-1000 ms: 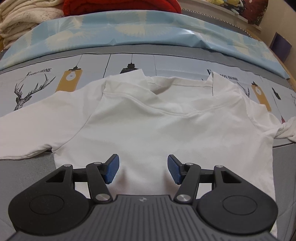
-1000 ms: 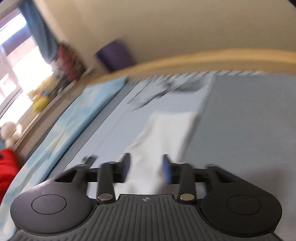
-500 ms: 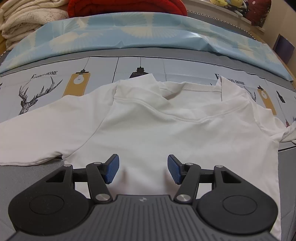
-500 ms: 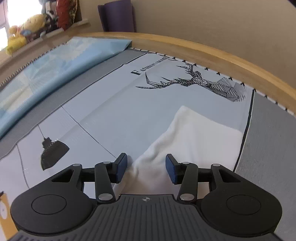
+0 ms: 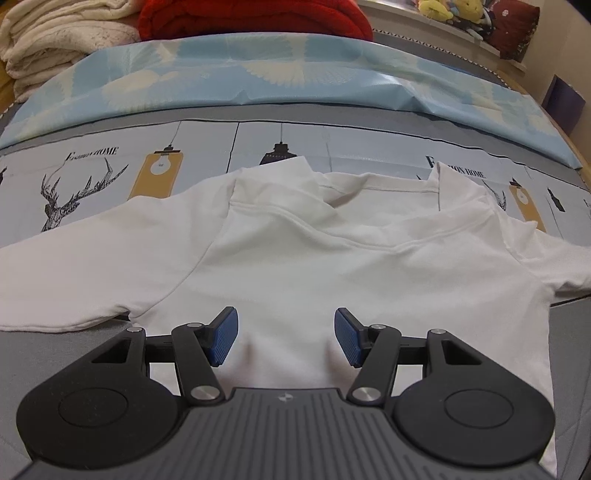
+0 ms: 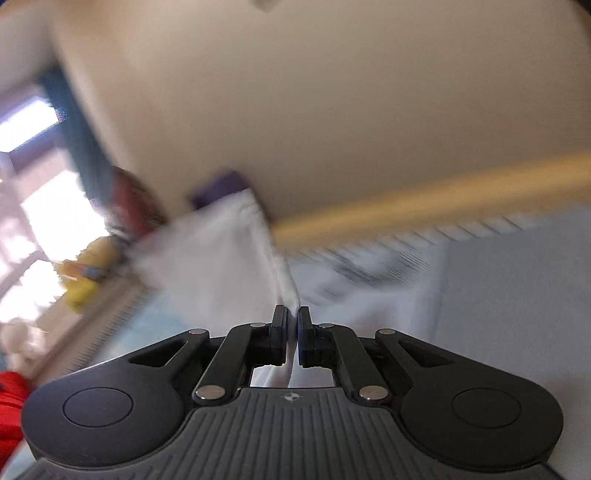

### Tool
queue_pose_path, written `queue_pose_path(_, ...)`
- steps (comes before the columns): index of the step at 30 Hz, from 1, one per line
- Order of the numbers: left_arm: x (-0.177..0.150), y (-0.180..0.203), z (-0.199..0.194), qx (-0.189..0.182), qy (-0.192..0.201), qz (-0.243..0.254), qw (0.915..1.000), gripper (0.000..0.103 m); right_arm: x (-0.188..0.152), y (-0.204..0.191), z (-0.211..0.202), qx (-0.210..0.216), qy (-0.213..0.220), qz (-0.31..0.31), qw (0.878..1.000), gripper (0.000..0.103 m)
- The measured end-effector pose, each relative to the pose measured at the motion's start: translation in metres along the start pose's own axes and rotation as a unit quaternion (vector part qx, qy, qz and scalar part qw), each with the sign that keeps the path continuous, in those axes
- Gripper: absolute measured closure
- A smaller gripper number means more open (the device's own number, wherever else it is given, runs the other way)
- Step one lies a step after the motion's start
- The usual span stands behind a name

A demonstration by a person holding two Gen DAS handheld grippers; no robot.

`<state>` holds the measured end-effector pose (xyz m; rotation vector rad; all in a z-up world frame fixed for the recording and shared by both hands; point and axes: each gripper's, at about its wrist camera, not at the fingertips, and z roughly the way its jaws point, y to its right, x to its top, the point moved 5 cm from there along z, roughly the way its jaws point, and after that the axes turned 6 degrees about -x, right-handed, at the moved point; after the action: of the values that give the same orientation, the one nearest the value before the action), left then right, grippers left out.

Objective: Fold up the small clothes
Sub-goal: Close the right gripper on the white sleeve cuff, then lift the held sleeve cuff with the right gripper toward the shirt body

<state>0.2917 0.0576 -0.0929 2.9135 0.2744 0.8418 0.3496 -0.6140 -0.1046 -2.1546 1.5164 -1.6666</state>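
Note:
A small white T-shirt lies flat on the printed mat, collar toward the far side, its left sleeve spread out. My left gripper is open and empty, hovering over the shirt's lower body near the hem. In the blurred right wrist view my right gripper is shut on the shirt's right sleeve, which is lifted off the mat and stands up in front of the fingers.
A light blue patterned sheet runs along the far side of the printed mat. Folded cream blankets and a red one are stacked behind it. A wooden edge borders the surface at the right.
My right gripper has closed on the sleeve and lifted it, swinging fast so its view blurs. My left gripper has shifted slightly back and left over the shirt, staying open.

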Motion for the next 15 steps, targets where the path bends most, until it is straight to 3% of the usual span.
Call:
queue_pose_path(2, -0.002, 0.0, -0.001, 0.0, -0.001, 0.0, 1.0, 0.04, -0.021, 0.037, 0.015, -0.061, -0.052, 0.005, 0.997, 0.098)
queue_pose_path(4, -0.003, -0.001, -0.002, -0.001, -0.002, -0.001, 1.0, 0.04, -0.039, 0.068, 0.031, -0.085, -0.109, 0.031, 0.99, 0.099)
queue_pose_path(8, -0.004, -0.001, -0.003, -0.001, 0.0, 0.0, 1.0, 0.04, -0.03, 0.069, 0.036, -0.058, -0.098, 0.011, 0.993, 0.095)
queue_pose_path(12, -0.004, -0.001, -0.003, -0.001, 0.0, 0.002, 1.0, 0.04, -0.015, 0.071, 0.059, -0.053, -0.131, 0.024, 0.99, 0.092)
queue_pose_path(15, -0.004, 0.0, -0.003, -0.002, -0.002, 0.003, 1.0, 0.04, 0.001, 0.08, 0.066, -0.091, -0.12, 0.028, 0.988, 0.092)
